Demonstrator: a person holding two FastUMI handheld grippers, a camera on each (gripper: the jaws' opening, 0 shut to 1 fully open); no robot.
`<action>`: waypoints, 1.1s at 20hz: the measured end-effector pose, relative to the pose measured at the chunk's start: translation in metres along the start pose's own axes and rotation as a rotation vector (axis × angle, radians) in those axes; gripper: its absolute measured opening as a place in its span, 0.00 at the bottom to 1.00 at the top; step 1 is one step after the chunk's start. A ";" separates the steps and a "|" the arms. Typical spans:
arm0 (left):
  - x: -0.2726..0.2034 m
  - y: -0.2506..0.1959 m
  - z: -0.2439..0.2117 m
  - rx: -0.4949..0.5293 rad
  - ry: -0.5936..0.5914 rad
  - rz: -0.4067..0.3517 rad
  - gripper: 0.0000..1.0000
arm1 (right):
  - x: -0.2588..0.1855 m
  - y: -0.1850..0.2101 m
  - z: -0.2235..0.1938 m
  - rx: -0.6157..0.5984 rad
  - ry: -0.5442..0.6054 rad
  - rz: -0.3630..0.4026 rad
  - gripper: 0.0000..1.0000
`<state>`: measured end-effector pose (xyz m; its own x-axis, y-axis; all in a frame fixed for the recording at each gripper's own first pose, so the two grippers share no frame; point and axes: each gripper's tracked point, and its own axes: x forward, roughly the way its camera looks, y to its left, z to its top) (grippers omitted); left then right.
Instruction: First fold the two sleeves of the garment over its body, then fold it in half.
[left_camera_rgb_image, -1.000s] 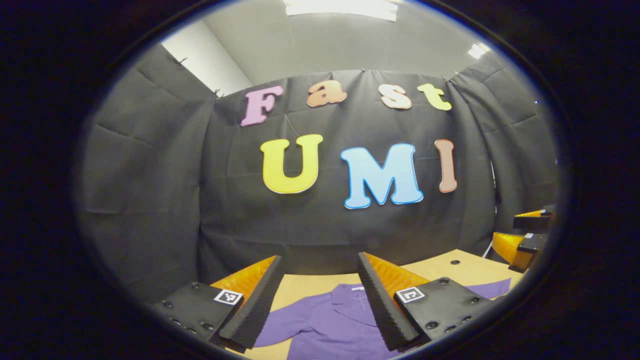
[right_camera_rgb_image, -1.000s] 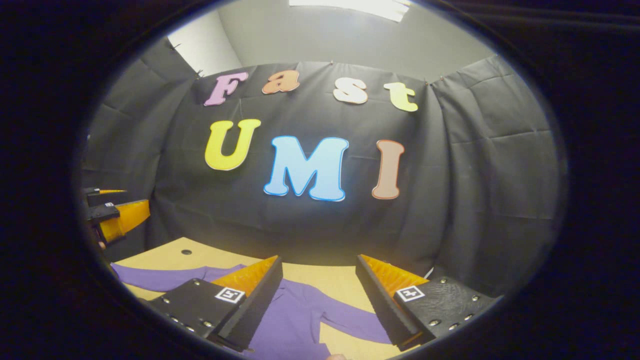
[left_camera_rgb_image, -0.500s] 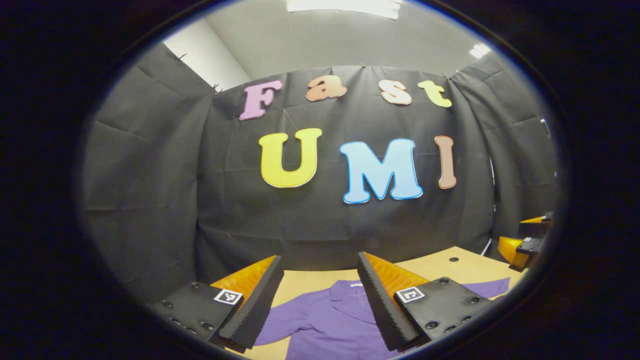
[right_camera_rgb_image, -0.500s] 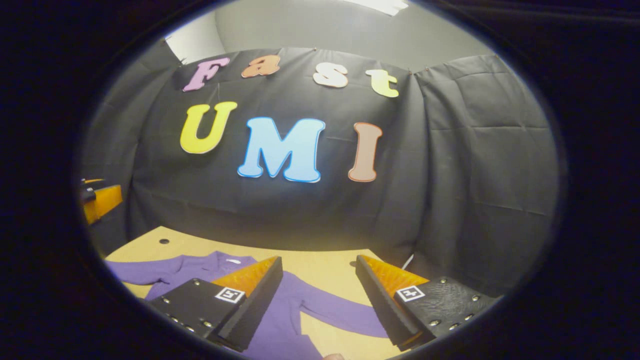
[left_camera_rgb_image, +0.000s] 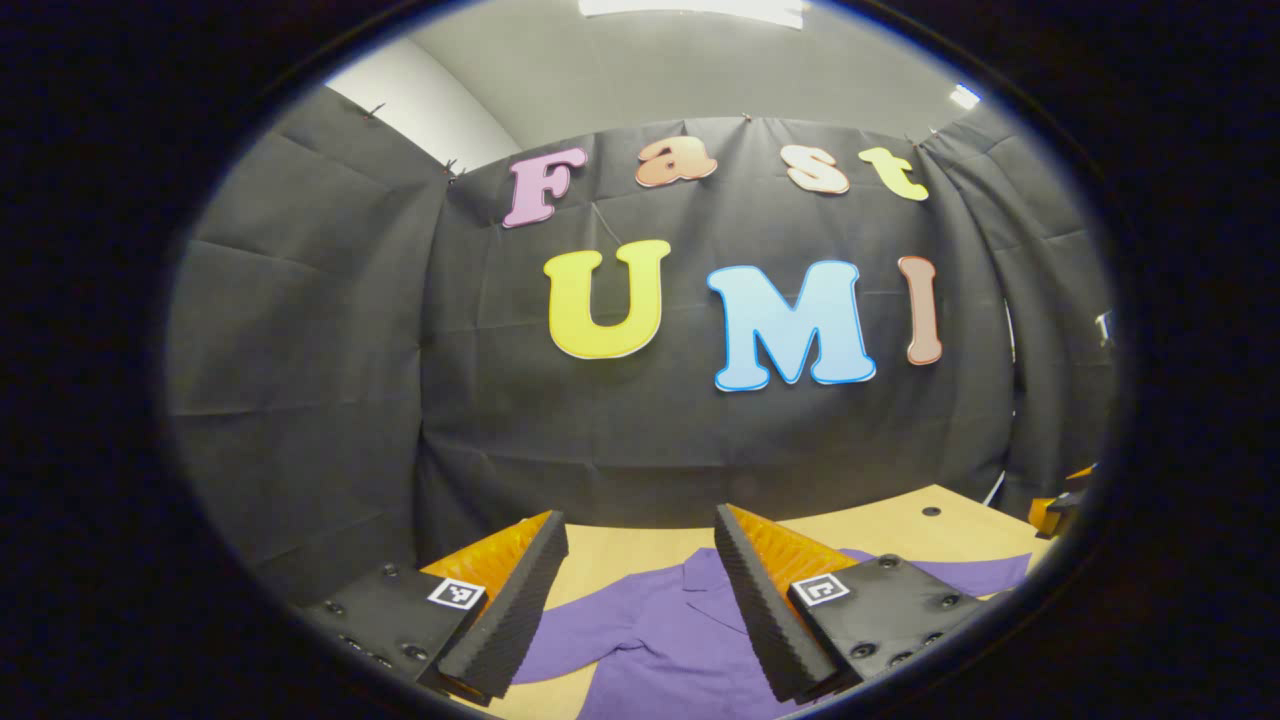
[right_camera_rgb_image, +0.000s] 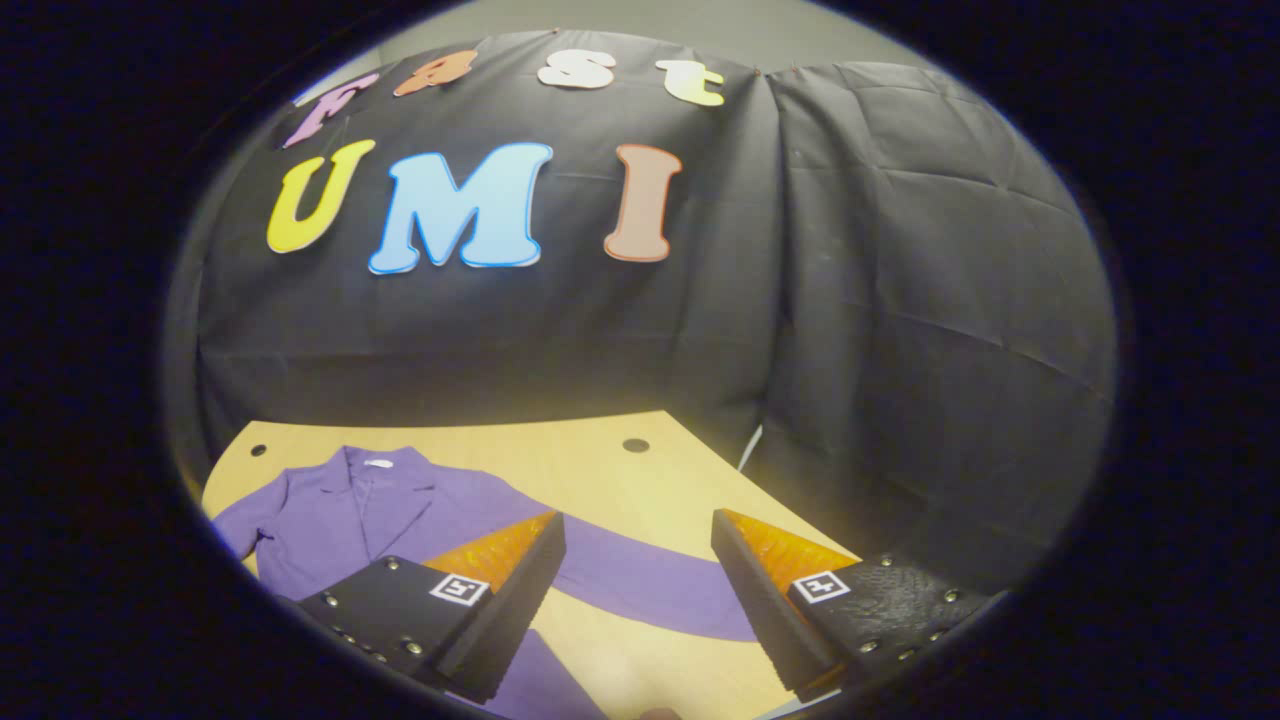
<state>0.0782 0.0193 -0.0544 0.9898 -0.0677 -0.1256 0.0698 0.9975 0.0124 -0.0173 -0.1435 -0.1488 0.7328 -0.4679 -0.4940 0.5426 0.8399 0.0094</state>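
Note:
A purple collared garment (right_camera_rgb_image: 400, 510) lies flat on the tan table (right_camera_rgb_image: 560, 450), collar toward the back wall. One sleeve (right_camera_rgb_image: 640, 585) stretches out to the right and passes under the gap of my right gripper (right_camera_rgb_image: 637, 516), which hovers above it, open and holding nothing. In the left gripper view the garment (left_camera_rgb_image: 650, 630) lies below my left gripper (left_camera_rgb_image: 638, 515), also open and holding nothing. Its collar (left_camera_rgb_image: 700, 580) sits between the fingers, and the far sleeve (left_camera_rgb_image: 980, 572) reaches right. Part of the other gripper's body (left_camera_rgb_image: 1055, 505) peeks in at the far right edge.
Black cloth walls close the booth at the back and on both sides. The tabletop has small round holes (right_camera_rgb_image: 635, 445) near its far corners. Bare wood (right_camera_rgb_image: 640, 480) lies behind the sleeve and right of the garment, up to the table's right edge.
The right gripper has tipped downward and swung right, bringing much more of the table, the garment and its sleeve into view. The left gripper has turned slightly left.

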 end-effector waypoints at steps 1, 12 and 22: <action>0.002 -0.001 -0.001 0.003 0.006 0.002 0.94 | 0.006 -0.010 -0.009 0.004 0.026 -0.022 0.94; 0.005 -0.007 -0.014 -0.002 0.039 0.011 0.94 | 0.065 -0.087 -0.097 0.158 0.285 -0.190 0.95; -0.008 -0.006 -0.019 0.005 0.056 0.032 0.94 | 0.105 -0.109 -0.162 0.270 0.457 -0.275 0.95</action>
<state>0.0673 0.0143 -0.0726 0.9830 -0.0347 -0.1803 0.0392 0.9990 0.0218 -0.0658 -0.2392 -0.3429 0.3325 -0.4421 -0.8331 0.8165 0.5771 0.0197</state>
